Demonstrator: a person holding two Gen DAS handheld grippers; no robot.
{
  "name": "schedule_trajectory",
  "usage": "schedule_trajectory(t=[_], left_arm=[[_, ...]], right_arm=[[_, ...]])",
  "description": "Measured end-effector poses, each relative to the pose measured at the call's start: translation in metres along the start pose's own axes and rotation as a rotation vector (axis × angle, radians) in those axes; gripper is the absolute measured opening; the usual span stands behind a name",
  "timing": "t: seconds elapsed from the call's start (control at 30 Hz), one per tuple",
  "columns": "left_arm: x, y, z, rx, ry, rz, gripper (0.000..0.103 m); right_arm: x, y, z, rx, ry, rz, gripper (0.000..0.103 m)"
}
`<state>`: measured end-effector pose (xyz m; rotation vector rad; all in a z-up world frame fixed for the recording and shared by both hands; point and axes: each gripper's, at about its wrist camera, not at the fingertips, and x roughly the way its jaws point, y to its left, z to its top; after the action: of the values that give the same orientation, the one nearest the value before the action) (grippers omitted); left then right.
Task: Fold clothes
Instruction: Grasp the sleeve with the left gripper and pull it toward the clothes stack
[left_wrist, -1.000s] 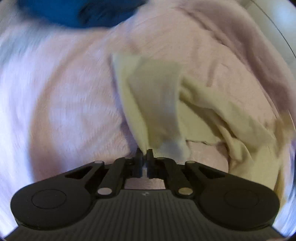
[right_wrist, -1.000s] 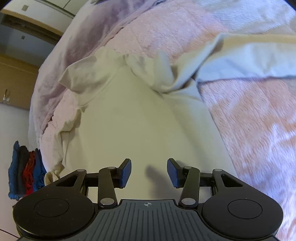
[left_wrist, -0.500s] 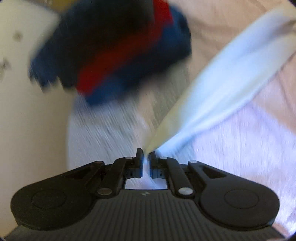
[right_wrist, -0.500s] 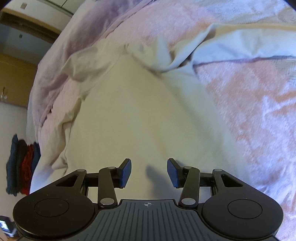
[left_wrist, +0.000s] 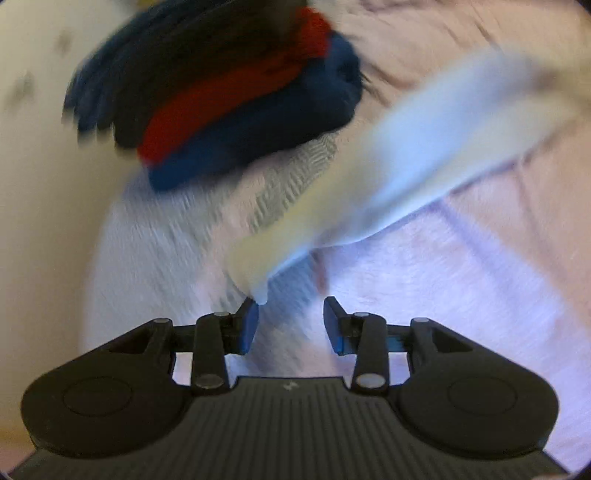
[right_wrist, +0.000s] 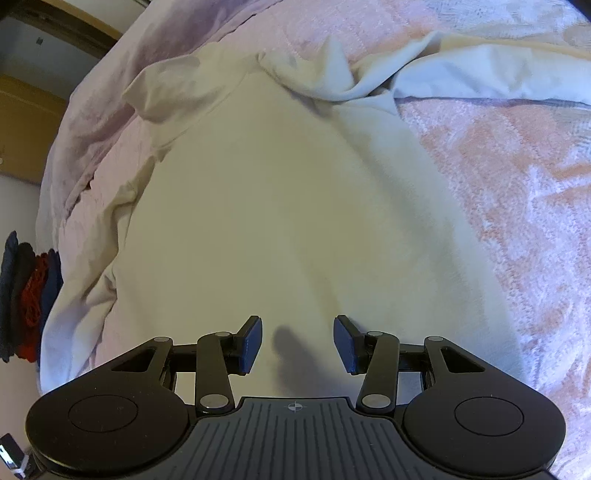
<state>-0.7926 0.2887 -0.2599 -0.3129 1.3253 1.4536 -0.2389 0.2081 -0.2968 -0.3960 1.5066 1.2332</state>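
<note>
1. The left gripper has its fingers parting, about half spread. A corner of the cream garment hangs just at the tip of one finger, and nothing lies squarely between the two. This looks like a release, so the pulled-out end can drop flat.

2. The view is blurred, so whether that corner touches the finger I cannot tell.

3. The right gripper hovers with fingers fairly wide and empty, over the near part of the garment's flat body. It is probably waiting there to pin or pick up the cloth for the next fold.

4. The garment lies spread on the bed, over a pink cover. Its far end is bunched and creased toward the bed's far side.

5. A stack of folded clothes, in dark blue, red and black, sits at the bed's edge. It is likely the finished pile, kept clear of the working area.
</note>
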Motion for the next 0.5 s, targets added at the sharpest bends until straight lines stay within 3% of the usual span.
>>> schedule_trajectory(t=[0.07, 0.13, 0.2, 0.27, 0.33, 0.43, 0.47, 0.5], left_arm=[[0.003, -0.004, 0.004, 0.075, -0.032, 0.046, 0.037], [0.008, 0.002, 0.008, 0.064, -0.034, 0.037, 0.037], [0.006, 0.020, 0.012, -0.058, -0.030, -0.028, 0.037], [0.009, 0.047, 0.014, -0.269, -0.016, -0.140, 0.037], [0.020, 0.071, 0.010, -0.508, 0.025, -0.249, 0.044], [0.043, 0.095, -0.001, -0.855, 0.085, -0.372, 0.047], [0.052, 0.098, -0.004, -0.945, 0.094, -0.377, 0.045], [0.061, 0.100, -0.006, -1.034, 0.103, -0.381, 0.034]], right_arm=[[0.002, 0.002, -0.002, -0.001, 0.002, -0.003, 0.047], [0.003, 0.001, -0.004, 0.002, 0.001, -0.001, 0.047], [0.002, 0.000, -0.005, 0.004, 0.002, 0.001, 0.047], [0.002, -0.001, -0.005, 0.009, 0.003, 0.004, 0.047], [0.001, -0.001, -0.004, 0.020, 0.002, 0.005, 0.047], [0.003, 0.000, -0.004, 0.033, -0.001, 0.002, 0.047], [0.004, 0.001, -0.004, 0.031, -0.002, -0.002, 0.047], [0.005, 0.001, -0.004, 0.029, -0.002, -0.007, 0.047]])
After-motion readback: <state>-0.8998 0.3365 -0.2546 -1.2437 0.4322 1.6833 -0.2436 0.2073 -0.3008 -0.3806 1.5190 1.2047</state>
